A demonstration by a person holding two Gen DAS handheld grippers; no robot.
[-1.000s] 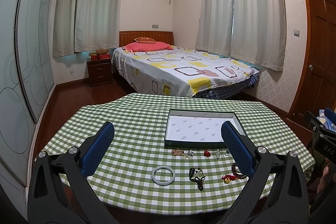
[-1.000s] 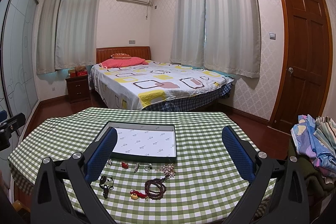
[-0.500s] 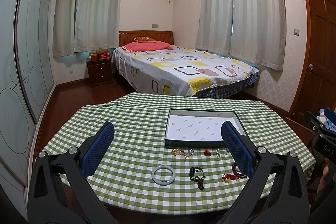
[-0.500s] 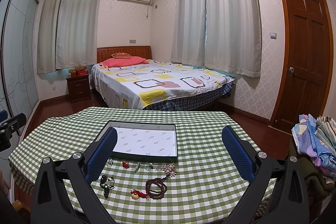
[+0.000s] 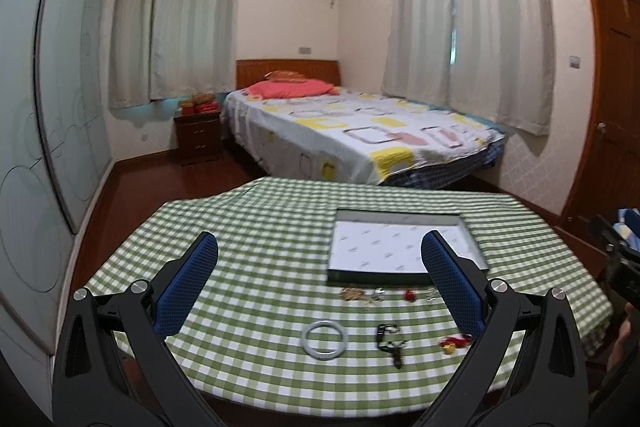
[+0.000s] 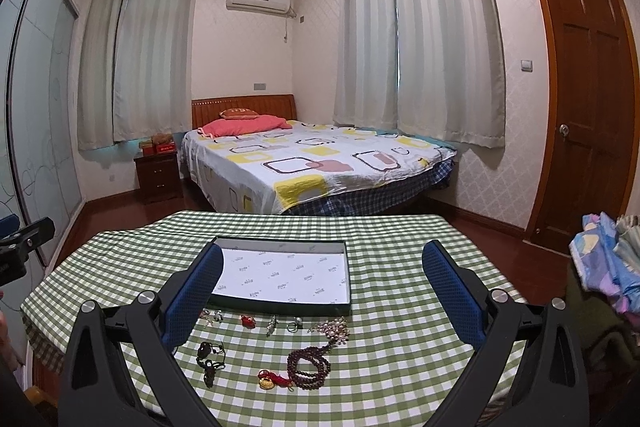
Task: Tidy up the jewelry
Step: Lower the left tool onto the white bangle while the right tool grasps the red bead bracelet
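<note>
Both grippers hang above the near edge of the green-and-white checked tablecloth [image 6: 400,307], the left gripper [image 5: 320,287] and right gripper [image 6: 320,291] each with blue-padded fingers spread wide and holding nothing. Nearest lie a pale jade-like bangle [image 5: 324,339], a dark corded pendant [image 6: 210,361], a red-and-gold knotted charm [image 6: 272,379] and a coiled string of dark red beads [image 6: 310,367]. Beyond them runs a row of small trinkets just beside the shallow dark-rimmed box with white patterned lining [image 6: 280,277]. A bed [image 6: 320,163] stands farther back.
</note>
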